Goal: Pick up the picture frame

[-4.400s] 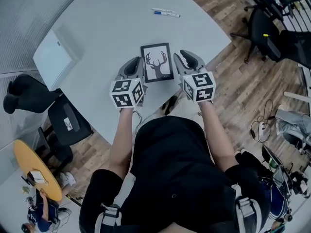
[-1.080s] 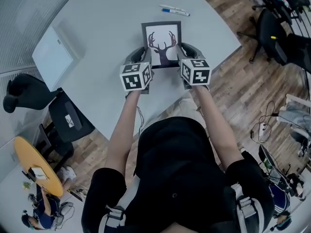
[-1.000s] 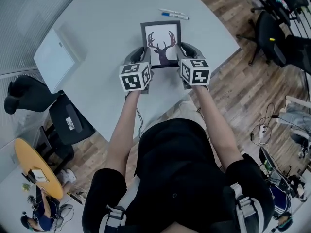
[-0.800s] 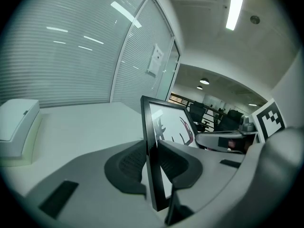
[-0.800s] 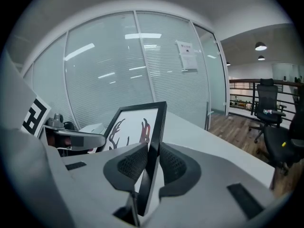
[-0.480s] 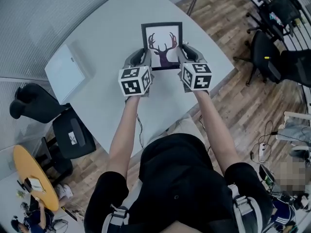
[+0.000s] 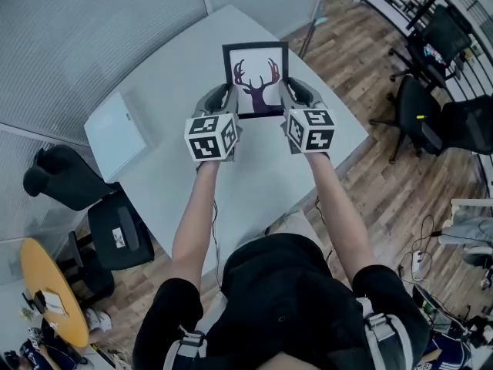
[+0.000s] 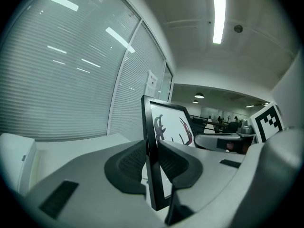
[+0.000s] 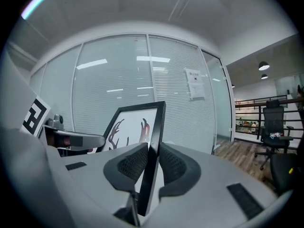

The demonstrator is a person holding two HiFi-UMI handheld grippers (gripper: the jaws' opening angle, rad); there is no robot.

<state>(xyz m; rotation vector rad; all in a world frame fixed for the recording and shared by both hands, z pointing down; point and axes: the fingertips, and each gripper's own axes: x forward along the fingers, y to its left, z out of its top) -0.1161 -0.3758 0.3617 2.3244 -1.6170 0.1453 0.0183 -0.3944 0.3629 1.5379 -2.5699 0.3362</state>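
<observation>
The picture frame (image 7: 256, 77), black-edged with a dark antler print on white, is held up in the air above the grey table (image 7: 162, 168). My left gripper (image 7: 221, 96) is shut on its left edge and my right gripper (image 7: 290, 95) on its right edge. In the left gripper view the frame's black edge (image 8: 151, 170) stands clamped between the two dark pads, with the print (image 8: 170, 127) beyond. In the right gripper view the frame's edge (image 9: 153, 170) is pinched the same way, and my left gripper's body (image 9: 71, 140) shows at the left.
A white pad (image 7: 117, 133) lies on the table at the left. Black office chairs (image 7: 85, 199) stand by the table's left side, more chairs (image 7: 431, 114) on the wood floor at the right. Blinded glass walls (image 7: 92, 29) rise behind the table.
Both grippers have lifted the frame off the table and raised it together, tilting it more upright. The pens that lay beyond it are out of sight now.
</observation>
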